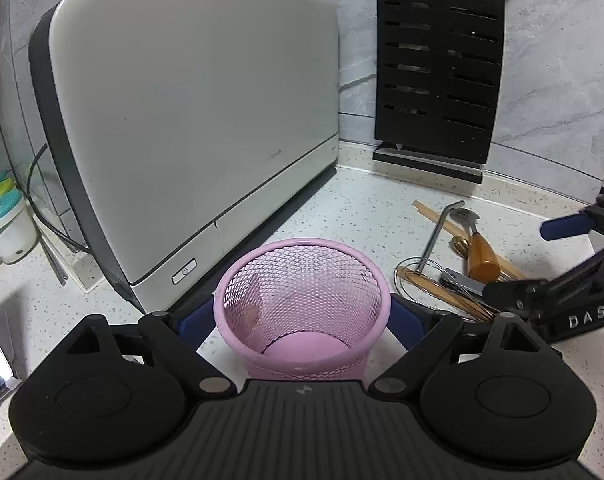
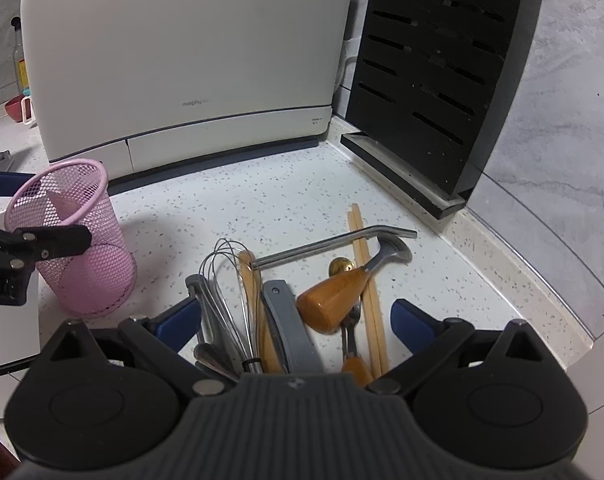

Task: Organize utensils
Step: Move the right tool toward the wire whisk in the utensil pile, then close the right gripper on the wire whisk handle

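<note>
Pink mesh cup (image 1: 302, 304); white speckled counter (image 2: 262, 200); black slotted rack (image 2: 438, 76).

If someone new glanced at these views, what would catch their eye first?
Probably the pink mesh cup, standing between the left gripper's blue fingers before the big white appliance. Next, the utensil pile on the counter under the open right gripper: whisk, wooden-handled tool, chopsticks.

Bare counter (image 2: 238, 200) ahead of right claw (image 2: 294, 322); white appliance (image 2: 182, 60) & knife block (image 2: 442, 72) wall off far end, pink mesh cup (image 2: 78, 240) to left.
</note>
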`<state>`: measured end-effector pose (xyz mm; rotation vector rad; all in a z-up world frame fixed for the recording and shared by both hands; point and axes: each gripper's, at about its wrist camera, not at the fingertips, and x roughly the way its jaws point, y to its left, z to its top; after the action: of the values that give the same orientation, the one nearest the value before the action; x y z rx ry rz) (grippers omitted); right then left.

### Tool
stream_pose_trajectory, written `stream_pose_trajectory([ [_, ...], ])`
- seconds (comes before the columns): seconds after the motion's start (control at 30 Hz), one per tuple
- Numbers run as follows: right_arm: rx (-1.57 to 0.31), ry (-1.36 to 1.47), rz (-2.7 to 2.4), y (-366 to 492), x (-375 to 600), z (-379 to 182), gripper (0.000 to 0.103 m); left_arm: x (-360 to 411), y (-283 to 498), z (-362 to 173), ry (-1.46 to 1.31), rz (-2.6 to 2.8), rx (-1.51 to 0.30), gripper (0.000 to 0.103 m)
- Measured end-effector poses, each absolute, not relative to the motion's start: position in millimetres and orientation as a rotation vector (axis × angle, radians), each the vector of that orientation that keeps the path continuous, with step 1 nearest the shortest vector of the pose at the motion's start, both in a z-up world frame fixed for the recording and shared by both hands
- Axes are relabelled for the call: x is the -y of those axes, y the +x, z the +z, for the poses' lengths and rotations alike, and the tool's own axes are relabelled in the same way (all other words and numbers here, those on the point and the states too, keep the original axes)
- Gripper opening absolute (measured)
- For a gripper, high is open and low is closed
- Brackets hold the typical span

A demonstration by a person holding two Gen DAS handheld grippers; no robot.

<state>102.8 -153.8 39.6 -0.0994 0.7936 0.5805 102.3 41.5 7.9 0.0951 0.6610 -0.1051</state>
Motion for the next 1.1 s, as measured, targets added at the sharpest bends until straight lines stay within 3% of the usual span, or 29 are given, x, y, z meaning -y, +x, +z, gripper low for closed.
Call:
stream_pose_trajectory([
  [0.2,-0.762,-0.061,0.597,108,163,48,0.079,-29,97,10,0.127,-0.177,-0.672,0.103],
  [0.27,-0.783,-0.049,0.629,113,161,49,0.068,-25,97,10,0.138,-0.19,-0.674,0.103],
  [0.33,-0.818,-0.04,0.669,119,157,49,0.049,-22,96,11,0.137,-0.205,-0.68,0.103],
  [0.4,-0.856,-0.027,0.698,126,153,48,0.045,-20,95,11,0.135,-0.214,-0.688,0.103],
  [0.67,-0.995,-0.024,0.771,147,122,33,0.043,-13,95,12,0.148,-0.228,-0.698,0.103],
  [1.1,-0.991,-0.12,0.755,149,97,19,0.045,-14,95,13,0.139,-0.234,-0.705,0.103],
])
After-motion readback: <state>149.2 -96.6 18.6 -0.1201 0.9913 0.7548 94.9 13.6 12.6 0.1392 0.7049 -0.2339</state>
